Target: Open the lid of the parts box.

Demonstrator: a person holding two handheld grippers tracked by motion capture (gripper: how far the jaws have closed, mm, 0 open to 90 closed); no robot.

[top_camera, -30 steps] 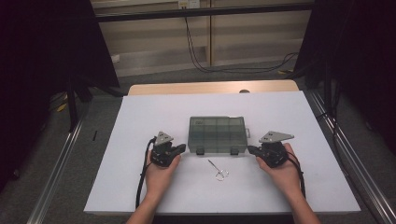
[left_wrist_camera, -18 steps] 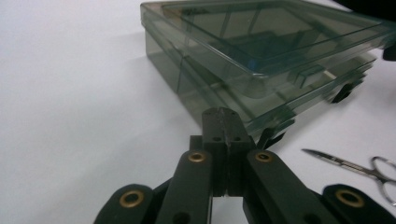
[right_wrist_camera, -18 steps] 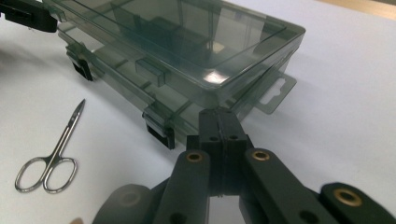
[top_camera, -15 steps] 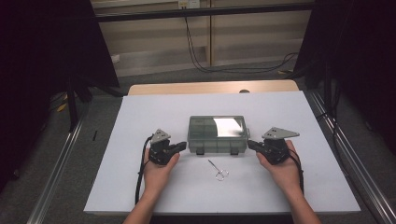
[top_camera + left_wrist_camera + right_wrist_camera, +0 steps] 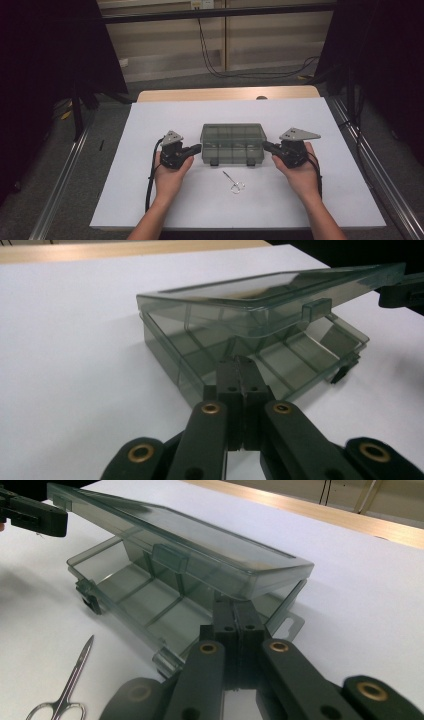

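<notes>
A smoky clear compartment box [image 5: 231, 142] lies mid-table. Its lid [image 5: 260, 292] is tilted up at the front over the empty divided base [image 5: 135, 595]. My left gripper [image 5: 198, 147] is shut, its joined tips [image 5: 235, 365] pressed against the box's left end just under the raised lid. At the box's right end my right gripper [image 5: 265, 145] is shut too, with its tips [image 5: 235, 607] under the lid's edge [image 5: 200, 540]. Neither pair of jaws holds anything between them. Small silver scissors [image 5: 234, 184] lie in front of the box.
The white table top [image 5: 150, 120] has bare room on all sides of the box. The scissors [image 5: 65, 690] lie close to my right gripper's lower left. Metal rails run along both sides of the table, and cables hang at the back.
The lid was flat on the box a second ago and now stands tilted open at the front. Both grippers have stayed at the box's ends and shifted only slightly.
</notes>
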